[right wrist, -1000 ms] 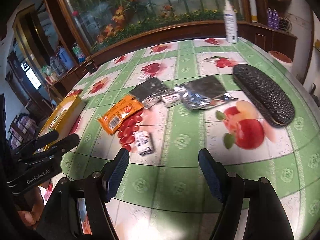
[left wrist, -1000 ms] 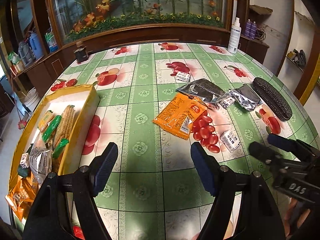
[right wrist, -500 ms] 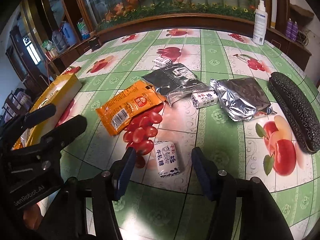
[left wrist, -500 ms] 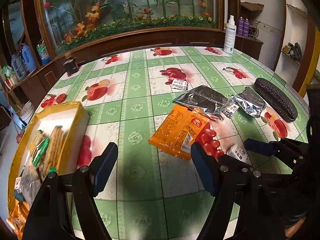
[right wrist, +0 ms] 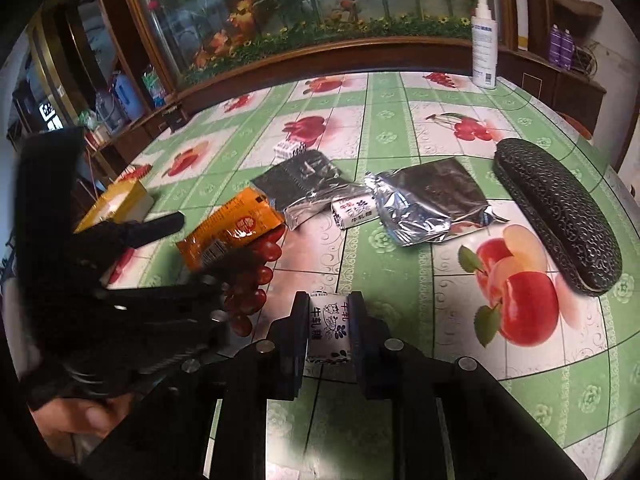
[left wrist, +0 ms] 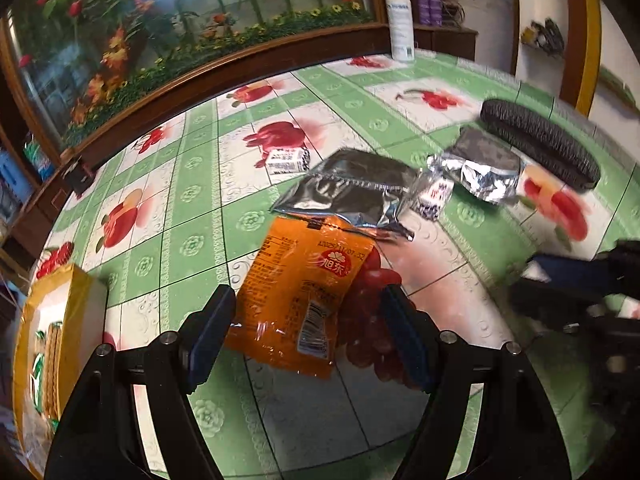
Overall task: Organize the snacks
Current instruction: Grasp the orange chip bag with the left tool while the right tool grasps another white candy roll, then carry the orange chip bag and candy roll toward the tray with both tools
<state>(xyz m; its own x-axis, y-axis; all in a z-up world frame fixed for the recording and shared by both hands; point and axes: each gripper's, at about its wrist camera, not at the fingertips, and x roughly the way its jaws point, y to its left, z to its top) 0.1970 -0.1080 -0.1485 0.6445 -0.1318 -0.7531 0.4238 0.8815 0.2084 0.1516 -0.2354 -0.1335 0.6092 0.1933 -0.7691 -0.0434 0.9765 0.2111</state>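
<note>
My right gripper (right wrist: pixel 329 322) is shut on a small white milk candy (right wrist: pixel 329 328) with blue print, low over the table. My left gripper (left wrist: pixel 306 330) is open, its fingers either side of an orange snack packet (left wrist: pixel 304 288) lying on the table. Two silver foil packets (left wrist: pixel 352 192) (left wrist: pixel 480 168) lie beyond it, with a second white candy (left wrist: pixel 434 196) between them and a third (left wrist: pixel 288 160) farther back. The yellow snack box (left wrist: pixel 52 320) sits at the left edge, holding biscuit packs. The left gripper also shows in the right wrist view (right wrist: pixel 168 252).
A long black glasses case (right wrist: pixel 556 216) lies at the right of the table. A white spray bottle (right wrist: pixel 485 52) stands at the far edge by the wooden cabinet with the flower display. The tablecloth is green with printed fruit.
My right gripper moved forward and shut on the nearest white candy. My left gripper moved forward and right, so the orange packet now lies between its open fingers.
</note>
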